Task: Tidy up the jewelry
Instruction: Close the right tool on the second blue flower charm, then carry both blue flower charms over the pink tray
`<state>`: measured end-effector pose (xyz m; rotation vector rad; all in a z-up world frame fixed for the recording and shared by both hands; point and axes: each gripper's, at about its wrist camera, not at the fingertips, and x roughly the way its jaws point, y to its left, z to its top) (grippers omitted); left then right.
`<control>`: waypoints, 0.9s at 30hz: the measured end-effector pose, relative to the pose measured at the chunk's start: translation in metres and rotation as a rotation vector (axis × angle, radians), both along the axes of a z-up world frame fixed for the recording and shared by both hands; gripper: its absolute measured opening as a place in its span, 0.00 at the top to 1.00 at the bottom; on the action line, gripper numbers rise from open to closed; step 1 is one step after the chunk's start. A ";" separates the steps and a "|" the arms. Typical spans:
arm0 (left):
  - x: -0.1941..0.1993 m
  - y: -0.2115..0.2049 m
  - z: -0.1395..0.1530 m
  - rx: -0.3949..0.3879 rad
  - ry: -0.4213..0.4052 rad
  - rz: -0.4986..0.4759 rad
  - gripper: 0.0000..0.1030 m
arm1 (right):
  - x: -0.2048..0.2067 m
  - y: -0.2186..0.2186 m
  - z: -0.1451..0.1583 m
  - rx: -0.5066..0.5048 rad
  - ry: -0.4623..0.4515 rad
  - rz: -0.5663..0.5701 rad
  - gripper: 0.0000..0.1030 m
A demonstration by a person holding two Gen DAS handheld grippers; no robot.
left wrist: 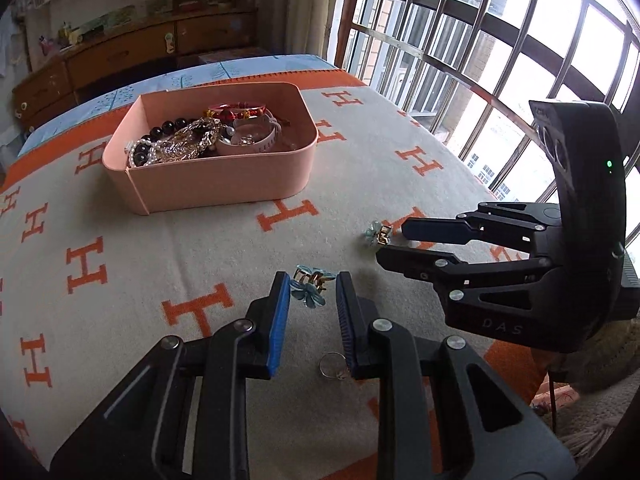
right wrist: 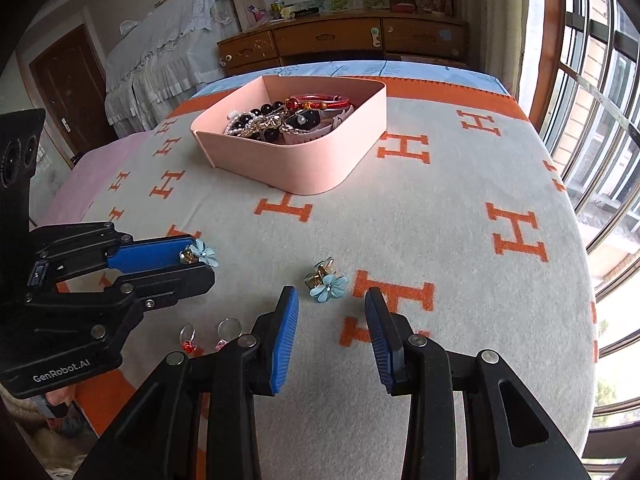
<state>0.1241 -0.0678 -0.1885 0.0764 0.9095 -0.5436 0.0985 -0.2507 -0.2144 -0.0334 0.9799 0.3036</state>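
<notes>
A pink box [left wrist: 224, 184] [right wrist: 320, 168] with several bracelets and bead strings stands on the blanket. Two blue flower hair clips lie in front of it. My left gripper [left wrist: 313, 280] [right wrist: 200, 258] is open with one blue flower clip [left wrist: 308, 286] [right wrist: 202, 253] between its fingertips, touching neither pad clearly. My right gripper [right wrist: 332, 294] [left wrist: 390, 242] is open just short of the other flower clip [right wrist: 326, 280] [left wrist: 376, 233]. A thin ring [left wrist: 332, 365] lies under my left fingers. Two rings with red and pink stones [right wrist: 188, 338] [right wrist: 228, 332] show in the right wrist view.
The grey blanket with orange H letters [left wrist: 120, 300] [right wrist: 480, 184] covers the bed. A barred window [left wrist: 500, 60] runs along the right side. A wooden dresser [right wrist: 340, 40] stands beyond the bed's far edge.
</notes>
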 end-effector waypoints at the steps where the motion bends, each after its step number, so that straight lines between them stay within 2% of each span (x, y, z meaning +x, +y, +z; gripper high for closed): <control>1: 0.000 0.003 0.001 -0.004 0.000 0.004 0.80 | 0.002 0.002 -0.001 -0.013 -0.009 0.007 0.66; 7: 0.002 0.010 -0.001 -0.027 0.014 0.022 0.80 | 0.011 0.012 -0.005 -0.079 -0.041 0.053 0.67; 10: 0.001 0.010 -0.003 -0.029 0.019 0.025 0.80 | 0.008 0.014 -0.006 -0.105 -0.064 0.064 0.77; 18: 0.001 0.016 0.001 -0.040 0.019 0.047 0.80 | -0.001 0.011 -0.004 -0.085 -0.070 0.048 0.77; 22: -0.001 0.020 0.010 -0.042 0.011 0.061 0.80 | -0.007 0.011 0.005 -0.078 -0.086 0.041 0.77; 27: 0.005 0.027 0.039 0.015 -0.013 0.078 0.80 | -0.010 0.009 0.035 -0.042 -0.114 0.038 0.77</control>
